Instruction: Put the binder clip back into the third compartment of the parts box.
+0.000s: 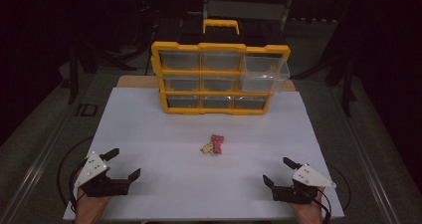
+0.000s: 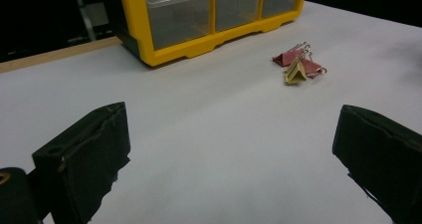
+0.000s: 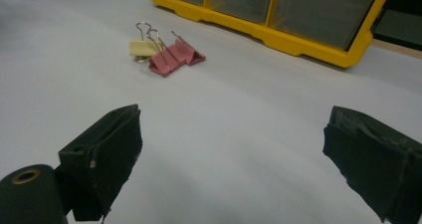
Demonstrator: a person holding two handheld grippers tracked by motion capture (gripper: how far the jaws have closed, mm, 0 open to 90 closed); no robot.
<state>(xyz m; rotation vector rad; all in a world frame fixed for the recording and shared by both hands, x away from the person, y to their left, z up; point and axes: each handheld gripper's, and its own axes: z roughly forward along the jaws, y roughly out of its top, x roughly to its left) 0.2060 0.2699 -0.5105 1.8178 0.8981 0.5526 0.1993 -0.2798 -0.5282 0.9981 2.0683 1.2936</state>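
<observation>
pink binder clips [image 1: 217, 139] (yellow one [image 1: 207, 148] touching) mid-table, tongs apart.

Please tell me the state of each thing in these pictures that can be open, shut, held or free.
left gripper: open, holds nothing, rests at the table's near edge.
right gripper: open, holds nothing.
binder clips: one yellow, two pink, lying together in a small heap, untouched.
drawer cabinet: upright at the far side of the white sheet.
top right drawer: pulled out.
other drawers: pushed in.
</observation>
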